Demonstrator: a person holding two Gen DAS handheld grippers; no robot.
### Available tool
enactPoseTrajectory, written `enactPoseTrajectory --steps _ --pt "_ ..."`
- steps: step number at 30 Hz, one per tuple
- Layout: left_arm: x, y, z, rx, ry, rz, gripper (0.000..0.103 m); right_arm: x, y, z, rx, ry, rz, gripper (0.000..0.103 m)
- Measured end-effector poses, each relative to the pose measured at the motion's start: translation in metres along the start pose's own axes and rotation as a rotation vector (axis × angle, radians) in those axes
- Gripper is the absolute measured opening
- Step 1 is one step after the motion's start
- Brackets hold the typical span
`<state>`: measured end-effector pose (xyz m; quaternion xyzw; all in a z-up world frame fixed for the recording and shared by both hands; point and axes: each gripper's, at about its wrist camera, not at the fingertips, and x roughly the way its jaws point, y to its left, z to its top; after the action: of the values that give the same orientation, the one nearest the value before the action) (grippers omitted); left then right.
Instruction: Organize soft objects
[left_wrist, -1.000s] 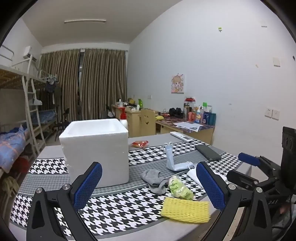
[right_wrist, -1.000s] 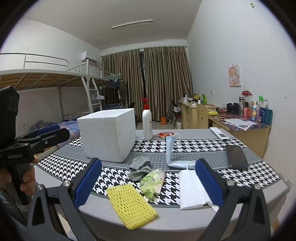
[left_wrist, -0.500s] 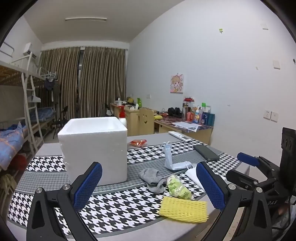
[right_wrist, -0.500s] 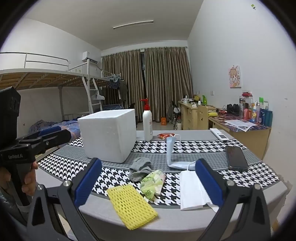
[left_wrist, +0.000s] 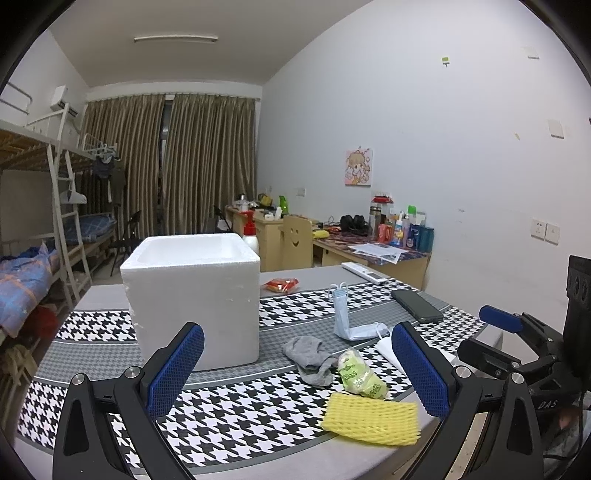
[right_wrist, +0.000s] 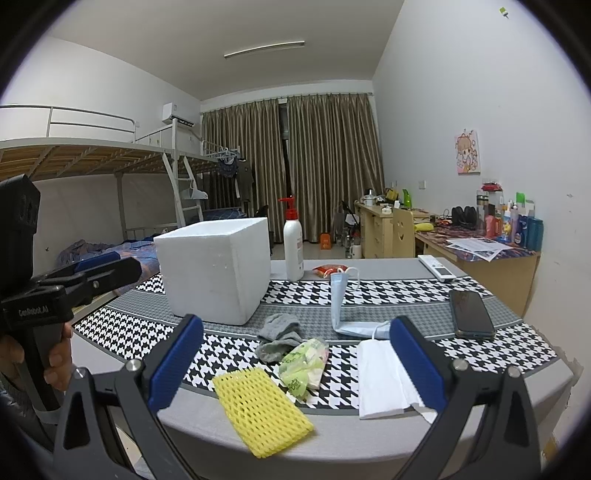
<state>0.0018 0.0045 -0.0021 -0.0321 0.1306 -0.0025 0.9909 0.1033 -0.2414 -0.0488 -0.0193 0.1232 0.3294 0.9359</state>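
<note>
Jaws: left gripper (left_wrist: 297, 367) and right gripper (right_wrist: 295, 360) both spread wide, empty, short of the table (right_wrist: 369, 443). Soft items, namely net (right_wrist: 262, 411), sock (right_wrist: 279, 334) and masks (right_wrist: 380, 380), lay by the box (right_wrist: 218, 269). No pick begun; next move likely needs a descent onto the net.
</note>
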Motion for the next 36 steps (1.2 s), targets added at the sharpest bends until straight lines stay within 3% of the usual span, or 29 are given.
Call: enactPoseTrajectory --steps 25,36 --pt "0.0013 0.0014 0.0041 0.014 -0.010 0.022 0.102 0.0066 -0.0004 0.0023 0.004 0.000 0.008 0.102" --pt "0.0035 0.0032 0.0031 0.001 -0.005 -0.003 0.102 0.0077 -0.0002 0.0032 0.003 0.001 0.005 0.102"
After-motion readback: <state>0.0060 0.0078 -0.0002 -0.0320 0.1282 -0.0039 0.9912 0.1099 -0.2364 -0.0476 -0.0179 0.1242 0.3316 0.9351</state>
